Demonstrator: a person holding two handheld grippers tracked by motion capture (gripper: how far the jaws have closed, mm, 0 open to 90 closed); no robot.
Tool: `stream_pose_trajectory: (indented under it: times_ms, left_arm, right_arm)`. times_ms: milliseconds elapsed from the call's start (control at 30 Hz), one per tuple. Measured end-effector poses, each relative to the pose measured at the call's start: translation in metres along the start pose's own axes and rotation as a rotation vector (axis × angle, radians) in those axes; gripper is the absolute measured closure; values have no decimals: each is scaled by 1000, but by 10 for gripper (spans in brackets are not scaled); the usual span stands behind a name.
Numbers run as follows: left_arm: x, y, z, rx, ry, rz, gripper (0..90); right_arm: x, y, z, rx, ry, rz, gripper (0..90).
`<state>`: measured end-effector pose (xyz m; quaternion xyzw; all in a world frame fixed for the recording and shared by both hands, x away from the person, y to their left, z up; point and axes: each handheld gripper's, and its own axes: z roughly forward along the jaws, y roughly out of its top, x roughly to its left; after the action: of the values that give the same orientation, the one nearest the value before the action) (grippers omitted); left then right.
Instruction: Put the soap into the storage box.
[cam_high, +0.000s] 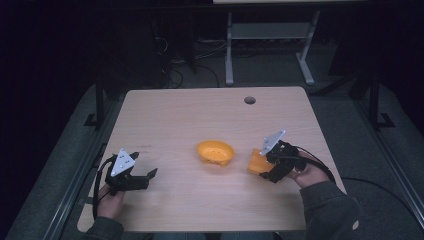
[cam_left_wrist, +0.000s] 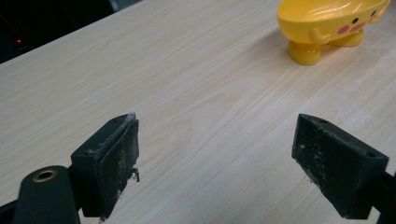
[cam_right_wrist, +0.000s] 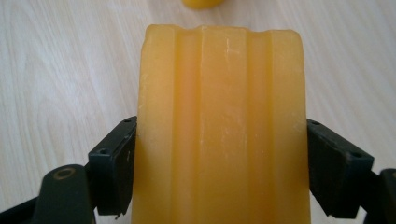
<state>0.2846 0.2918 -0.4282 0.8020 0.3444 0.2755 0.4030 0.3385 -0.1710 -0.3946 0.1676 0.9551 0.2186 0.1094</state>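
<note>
at the near edge of the table (cam_high: 180, 107), the person's left hand (cam_high: 109, 201) is gripping the left hand-held gripper (cam_high: 145, 178), which is sitting low over the wood near the left front corner. its jaws are standing spread wide apart with bare wood between them, as the left gripper view is showing, and whitish dust is clinging to the inner pad of the one at that view's left.

on the other side, the person's right hand (cam_high: 311, 176), coming out of a grey sleeve (cam_high: 327, 205), is holding the right hand-held gripper (cam_high: 264, 173) near the table's right edge. its jaws are pinching an orange-yellow ridged bar (cam_right_wrist: 219, 130) from both sides; the bar's long grooves are running away from the camera in the right gripper view, and the bar is reaching out past the jaw tips. whether the bar's underside is touching the wood cannot be told.

a little farther in, near the middle of the table, a yellow duck-faced dish (cam_high: 215, 152) is standing on stubby feet, just beside the bar's far end and well apart from the left hand-held gripper.

toward the far edge, a round cable hole (cam_high: 249, 100) is sitting in the tabletop. beyond the table, a grey metal frame (cam_high: 270, 45) is standing on the dark floor.
</note>
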Motion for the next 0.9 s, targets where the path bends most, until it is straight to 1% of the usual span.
stream_pose_trajectory:
  times_ms: [67, 100, 133, 167, 200, 333, 467, 500, 533, 567, 600, 700, 733, 767, 900]
  left_arm:
    - [0, 0, -1, -1, 1, -5, 141]
    - [0, 0, -1, -1, 1, -5, 141]
    - [1, 0, -1, 0, 0, -4, 141]
    - [1, 0, -1, 0, 0, -4, 141]
    - [1, 0, -1, -1, -1, -7, 141]
    - [1, 0, -1, -4, 1, -9, 141]
    - [2, 0, -2, -7, 2, -14, 141]
    - [2, 0, -2, -7, 2, -14, 141]
    - [2, 0, -3, -5, 2, -14, 141]
    - [2, 0, -3, -5, 2, -14, 141]
    - [3, 0, -2, -7, 0, -17, 141]
    - [2, 0, -2, -6, 1, -16, 142]
    - [2, 0, -2, -5, 1, -15, 141]
    - [3, 0, -3, -7, 2, -14, 141]
    - [3, -1, -2, -13, 4, -22, 141]
  right_arm:
    - [-2, 7, -2, -4, 1, -13, 207]
    - [-2, 7, -2, -4, 1, -13, 207]
    - [-4, 15, -4, -4, 3, -19, 207]
    - [-4, 15, -4, -4, 3, -19, 207]
    - [-7, 22, -5, -3, 5, -34, 207]
    - [-8, 39, -6, 11, 3, -64, 207]
    - [-9, 54, -5, -7, 20, -86, 207]
    - [-9, 54, -5, -7, 20, -86, 207]
    - [-9, 61, -5, -5, 18, -97, 207]
    - [-9, 61, -5, -5, 18, -97, 207]
    - [-10, 66, -4, -9, 24, -107, 206]
    - [-11, 72, -4, -8, 25, -113, 206]
    - [-12, 77, -3, -4, 28, -121, 206]
    - [-13, 79, -3, -4, 21, -128, 206]
    - [-16, 89, -3, 0, 23, -146, 206]
